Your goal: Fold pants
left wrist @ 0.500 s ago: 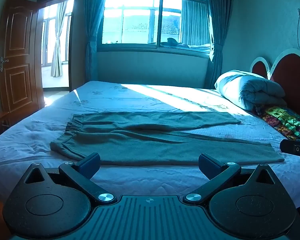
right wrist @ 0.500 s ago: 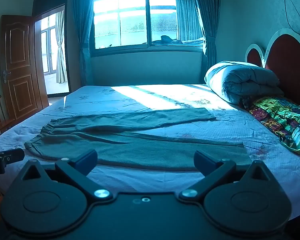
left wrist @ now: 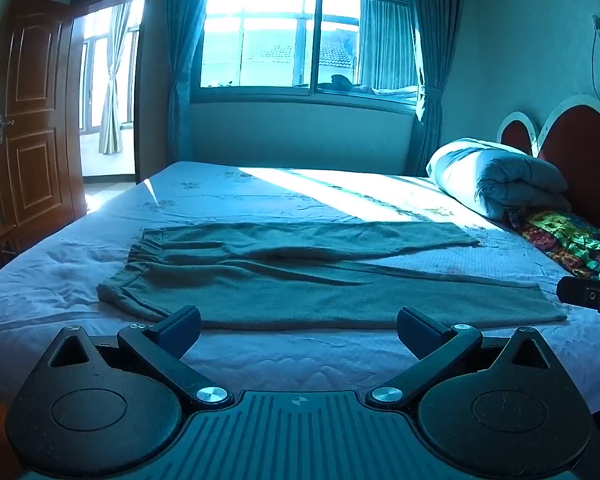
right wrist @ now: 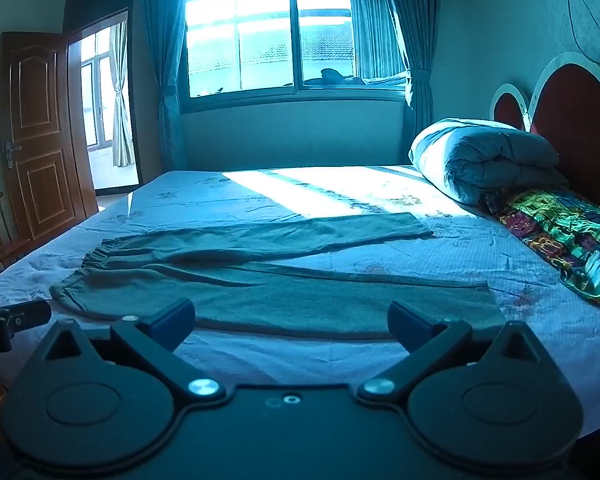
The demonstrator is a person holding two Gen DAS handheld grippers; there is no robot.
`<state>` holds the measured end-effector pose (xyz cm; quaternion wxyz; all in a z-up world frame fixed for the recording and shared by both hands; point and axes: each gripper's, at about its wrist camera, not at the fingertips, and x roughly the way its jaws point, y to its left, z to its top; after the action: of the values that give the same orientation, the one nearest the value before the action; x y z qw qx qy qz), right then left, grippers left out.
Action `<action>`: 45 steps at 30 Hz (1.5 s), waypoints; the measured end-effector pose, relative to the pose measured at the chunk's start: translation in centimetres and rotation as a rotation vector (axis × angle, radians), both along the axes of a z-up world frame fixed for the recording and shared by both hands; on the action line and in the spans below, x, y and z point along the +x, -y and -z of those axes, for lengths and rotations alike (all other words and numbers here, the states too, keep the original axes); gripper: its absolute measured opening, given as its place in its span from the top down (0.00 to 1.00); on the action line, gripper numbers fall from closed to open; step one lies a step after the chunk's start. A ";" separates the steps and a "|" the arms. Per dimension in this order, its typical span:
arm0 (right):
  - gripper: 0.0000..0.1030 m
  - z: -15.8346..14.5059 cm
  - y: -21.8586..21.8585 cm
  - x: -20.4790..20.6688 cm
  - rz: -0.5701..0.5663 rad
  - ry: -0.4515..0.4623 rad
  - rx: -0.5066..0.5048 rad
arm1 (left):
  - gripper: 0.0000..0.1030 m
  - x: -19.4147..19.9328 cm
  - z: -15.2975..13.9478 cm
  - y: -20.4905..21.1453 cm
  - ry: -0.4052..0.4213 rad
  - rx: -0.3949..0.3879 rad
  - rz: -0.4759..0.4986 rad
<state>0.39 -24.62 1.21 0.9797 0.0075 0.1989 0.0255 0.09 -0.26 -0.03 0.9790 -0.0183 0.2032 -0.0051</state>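
Grey-green pants (left wrist: 300, 284) lie flat on the bed (left wrist: 260, 196), waistband to the left, both legs stretched to the right and spread in a narrow V. My left gripper (left wrist: 298, 326) hovers over the bed's near edge, just short of the near leg, open with nothing between its fingers. The right wrist view shows the same pants (right wrist: 276, 292) with my right gripper (right wrist: 290, 322) likewise open and empty before the near leg. Each gripper shows at the edge of the other's view: the right gripper (left wrist: 592, 300), the left gripper (right wrist: 8, 320).
A rolled duvet (left wrist: 500, 176) and a colourful patterned cloth (left wrist: 572, 240) lie by the red headboard (left wrist: 580, 152) on the right. A window with curtains (left wrist: 300, 36) is behind the bed. An open wooden door (left wrist: 32, 112) and a chair (right wrist: 0, 232) stand at left.
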 end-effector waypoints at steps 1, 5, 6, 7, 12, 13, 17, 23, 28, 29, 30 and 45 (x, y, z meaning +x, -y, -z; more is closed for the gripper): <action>0.06 0.0 0.1 0.2 0.000 -0.001 0.000 | 0.00 0.0 0.0 0.1 -0.001 0.002 -0.001; 0.06 0.0 0.1 0.3 0.002 -0.001 0.000 | 0.00 0.1 0.1 0.3 -0.003 0.005 0.003; 0.06 -0.2 0.3 0.1 0.002 -0.001 0.001 | 0.00 0.1 0.1 0.4 -0.003 0.005 0.005; 0.06 -0.2 0.3 0.1 0.001 -0.002 0.002 | 0.00 0.1 0.1 0.0 -0.002 0.001 0.005; 0.06 0.1 0.3 0.2 0.002 -0.004 0.004 | 0.00 0.1 0.1 -0.1 -0.005 -0.002 0.008; 0.06 0.1 0.3 0.2 0.002 -0.004 0.004 | 0.00 0.1 0.1 -0.1 -0.006 0.000 0.008; 0.06 0.1 0.3 0.2 0.002 -0.005 0.004 | 0.00 0.1 0.2 -0.1 -0.004 -0.001 0.010; 0.06 0.1 0.3 0.3 0.007 -0.008 0.005 | 0.00 0.1 0.2 -0.2 -0.004 0.003 0.009; 0.06 0.2 0.4 0.4 0.006 -0.010 0.006 | 0.00 0.1 0.1 -0.2 -0.006 0.002 0.009; 0.06 0.2 0.4 0.4 0.005 -0.009 0.007 | 0.00 0.1 0.1 -0.2 -0.006 0.002 0.008; 0.06 0.2 0.4 0.4 0.005 -0.009 0.007 | 0.00 0.1 0.2 -0.3 -0.005 0.003 0.008; 0.06 0.2 0.3 0.4 0.004 -0.011 0.003 | 0.00 0.2 0.1 0.0 -0.008 0.004 0.013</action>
<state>0.81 -24.89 0.98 0.9786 0.0096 0.2041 0.0236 0.26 -0.25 -0.10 0.9782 -0.0148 0.2070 -0.0112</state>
